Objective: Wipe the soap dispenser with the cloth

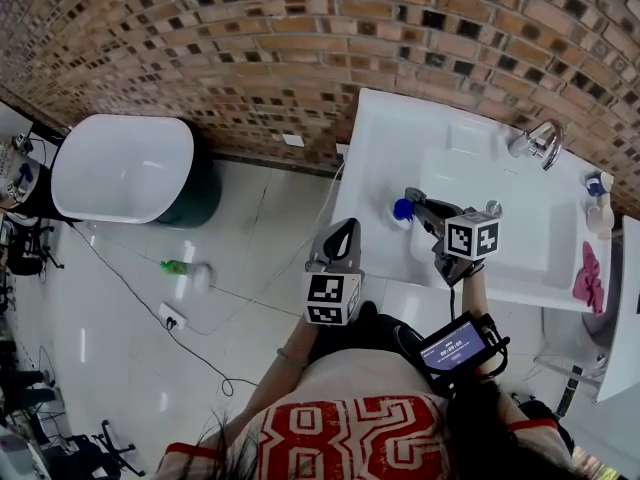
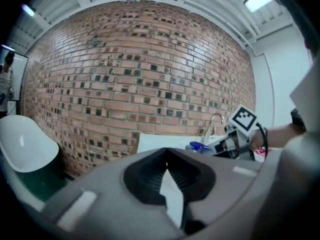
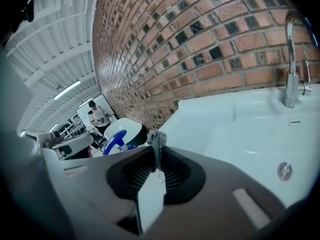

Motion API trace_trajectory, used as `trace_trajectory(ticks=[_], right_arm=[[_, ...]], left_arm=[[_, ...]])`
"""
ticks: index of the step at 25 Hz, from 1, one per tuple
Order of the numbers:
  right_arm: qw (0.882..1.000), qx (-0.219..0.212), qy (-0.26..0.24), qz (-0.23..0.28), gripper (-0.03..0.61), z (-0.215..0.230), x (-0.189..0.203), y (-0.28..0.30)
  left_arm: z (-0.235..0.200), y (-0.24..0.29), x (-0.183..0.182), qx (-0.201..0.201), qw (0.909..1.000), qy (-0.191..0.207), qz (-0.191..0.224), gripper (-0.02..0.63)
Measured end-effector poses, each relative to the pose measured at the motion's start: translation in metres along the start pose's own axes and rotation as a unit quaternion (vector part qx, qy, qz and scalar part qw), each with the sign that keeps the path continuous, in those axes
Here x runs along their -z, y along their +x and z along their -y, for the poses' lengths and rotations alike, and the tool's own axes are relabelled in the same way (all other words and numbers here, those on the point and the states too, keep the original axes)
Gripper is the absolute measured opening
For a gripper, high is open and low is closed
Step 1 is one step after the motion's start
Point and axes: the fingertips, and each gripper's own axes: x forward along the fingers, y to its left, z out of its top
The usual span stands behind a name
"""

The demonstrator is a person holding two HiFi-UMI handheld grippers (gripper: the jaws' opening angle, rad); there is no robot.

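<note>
The soap dispenser (image 1: 403, 209) stands at the left side of the white sink (image 1: 380, 138), close to its front rim. Its blue pump head shows from above and its pale body is partly covered by the right arm's tool. It appears to stand upright, so its long axis runs up and down, towards the head camera.

Touching it, or just beside it, is the right tool (image 3: 156, 151). Its jaws are pressed together on a small bunch of grey cloth (image 3: 157, 139) that sticks out past the tips. In the right gripper view the blue pump lies just to the left of those tips and a little beyond them. The cloth therefore sits at the dispenser's right flank, and whether it actually touches cannot be told.

The left tool (image 1: 347, 228) is over the floor, off the sink's left front corner. It is near the dispenser but clearly farther than the right one, with its jaws closed tip to tip and nothing between them.

The right arm looks best placed for the wipe, which would likely be a short sweep leftward and then along the bottle's upright side. A sideways push on a tall, unheld bottle could tip it. The left tool is near enough to steady it from the opposite side.
</note>
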Motion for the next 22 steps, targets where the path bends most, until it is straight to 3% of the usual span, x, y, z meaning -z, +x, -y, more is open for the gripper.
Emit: trace_trajectory(ticks=[16, 19, 22], right_arm=[[0.994, 0.029, 0.057, -0.086, 0.049, 0.042, 0.076, 0.033], [0.994, 0.031, 0.059, -0.085, 0.049, 0.043, 0.074, 0.033], [0.997, 0.017, 0.055, -0.048, 0.049, 0.035, 0.049, 0.028]], left_arm=[[-0.013, -0.007, 0.001, -0.018, 0.9998, -0.002, 0.001, 0.003], [-0.013, -0.008, 0.000, -0.018, 0.9998, -0.006, 0.002, 0.004], [-0.014, -0.008, -0.001, -0.019, 0.9998, -0.008, 0.004, 0.004]])
